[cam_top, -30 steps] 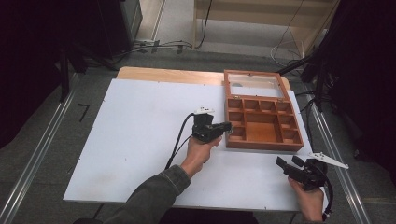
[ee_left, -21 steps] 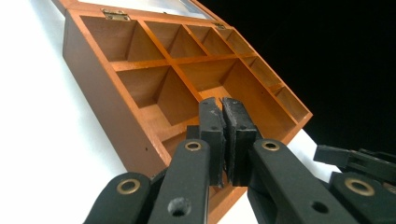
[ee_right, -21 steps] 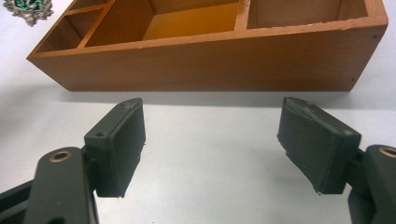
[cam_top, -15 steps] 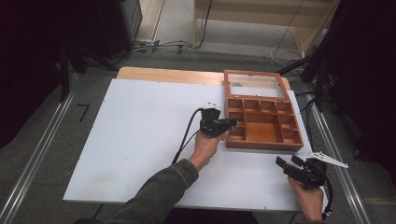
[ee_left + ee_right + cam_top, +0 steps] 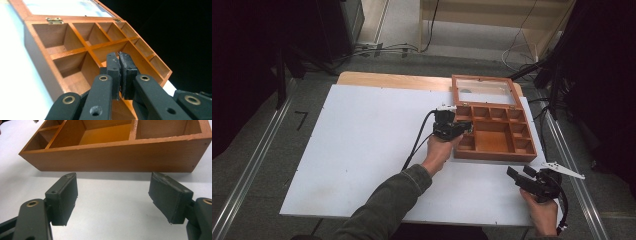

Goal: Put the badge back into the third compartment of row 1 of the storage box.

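Hands work from the near edge: the right tool [image 5: 518, 177] waits at five o'clock, jaws wide and empty, short of the wooden box [image 5: 493, 132]. At two o'clock on the white bench [image 5: 362, 150] the left tool [image 5: 466, 126], pinched shut on nothing, hangs over the box's left compartments, lid [image 5: 483, 91] open. I judge lid-closing comes next, needing a reach to the far hinge side. Beyond lie grey floor [image 5: 277, 145], cables and dark stands.

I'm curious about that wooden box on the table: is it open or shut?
Open. The wooden box has its glass-paned lid swung back flat, and its bare compartments show.
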The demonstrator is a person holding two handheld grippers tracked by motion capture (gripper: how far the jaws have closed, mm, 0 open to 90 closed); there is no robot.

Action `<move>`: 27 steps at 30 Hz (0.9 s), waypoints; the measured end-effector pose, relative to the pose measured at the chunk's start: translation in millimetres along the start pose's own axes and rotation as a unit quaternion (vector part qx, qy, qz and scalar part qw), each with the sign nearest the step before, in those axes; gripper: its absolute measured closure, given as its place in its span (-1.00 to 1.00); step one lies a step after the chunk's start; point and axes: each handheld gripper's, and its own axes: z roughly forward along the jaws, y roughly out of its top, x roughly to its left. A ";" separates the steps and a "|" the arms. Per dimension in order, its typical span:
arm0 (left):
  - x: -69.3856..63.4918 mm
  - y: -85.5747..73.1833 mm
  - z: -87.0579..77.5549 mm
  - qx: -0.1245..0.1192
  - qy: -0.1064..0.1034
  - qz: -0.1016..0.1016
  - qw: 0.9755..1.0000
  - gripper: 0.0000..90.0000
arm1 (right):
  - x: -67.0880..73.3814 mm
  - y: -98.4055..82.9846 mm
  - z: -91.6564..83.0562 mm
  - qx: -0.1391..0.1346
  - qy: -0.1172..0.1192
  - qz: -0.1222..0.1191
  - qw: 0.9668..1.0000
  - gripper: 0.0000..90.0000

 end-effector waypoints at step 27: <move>-9.0 24.5 47.5 0.011 0.007 0.015 1.000 0.97 | -3.1 2.4 -1.1 -0.003 0.004 -0.001 1.000 -0.52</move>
